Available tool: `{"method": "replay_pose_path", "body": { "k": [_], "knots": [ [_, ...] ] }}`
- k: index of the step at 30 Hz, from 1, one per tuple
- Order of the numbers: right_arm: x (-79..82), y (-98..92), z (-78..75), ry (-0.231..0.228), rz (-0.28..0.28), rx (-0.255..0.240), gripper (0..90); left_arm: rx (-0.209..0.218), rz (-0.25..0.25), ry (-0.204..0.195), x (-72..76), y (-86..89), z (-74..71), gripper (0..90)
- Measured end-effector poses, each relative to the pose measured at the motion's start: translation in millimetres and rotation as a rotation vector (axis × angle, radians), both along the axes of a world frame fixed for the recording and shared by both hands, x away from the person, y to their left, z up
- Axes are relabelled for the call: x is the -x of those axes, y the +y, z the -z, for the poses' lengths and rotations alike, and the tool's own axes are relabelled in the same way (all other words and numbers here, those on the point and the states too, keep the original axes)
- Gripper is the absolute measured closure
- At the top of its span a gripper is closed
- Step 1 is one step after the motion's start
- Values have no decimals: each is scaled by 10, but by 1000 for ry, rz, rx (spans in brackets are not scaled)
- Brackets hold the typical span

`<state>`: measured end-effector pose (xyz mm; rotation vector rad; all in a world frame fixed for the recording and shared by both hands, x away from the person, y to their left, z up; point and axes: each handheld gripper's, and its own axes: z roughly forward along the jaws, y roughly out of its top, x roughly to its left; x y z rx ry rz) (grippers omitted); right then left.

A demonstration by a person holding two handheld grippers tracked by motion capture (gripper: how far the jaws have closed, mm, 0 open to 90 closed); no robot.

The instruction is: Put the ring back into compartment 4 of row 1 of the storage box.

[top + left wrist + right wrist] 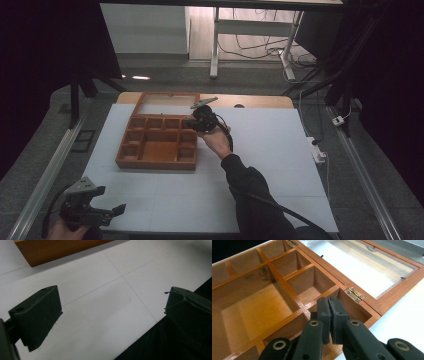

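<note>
We find the right gripper (192, 121) closed empty over the wooden box (157, 142); left gripper (107, 212) open, near-left.

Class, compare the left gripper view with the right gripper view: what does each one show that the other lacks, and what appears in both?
Left gripper view alone: the left hand-held gripper with its black jaws spread wide apart over the white table surface, and a dark strip past the table's edge.

Right gripper view alone: the right hand-held gripper with jaws pressed together above the box's empty compartments, a brass hinge and the glass-panelled lid laid open.

Both: the orange-brown wooden compartment box and the white surface.
</note>
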<state>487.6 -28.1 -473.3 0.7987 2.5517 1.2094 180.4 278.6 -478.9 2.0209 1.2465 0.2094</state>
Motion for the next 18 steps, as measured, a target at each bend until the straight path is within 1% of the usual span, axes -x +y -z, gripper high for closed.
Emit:
{"method": "replay_pose_path", "body": {
  "k": [10,18],
  "knots": [
    [-66,57,111,-2,9,35,881,1,1,5,-4,2,0,9],
    [-84,130,190,-2,6,79,879,4,2,8,-6,3,3,10]
  ]
}}
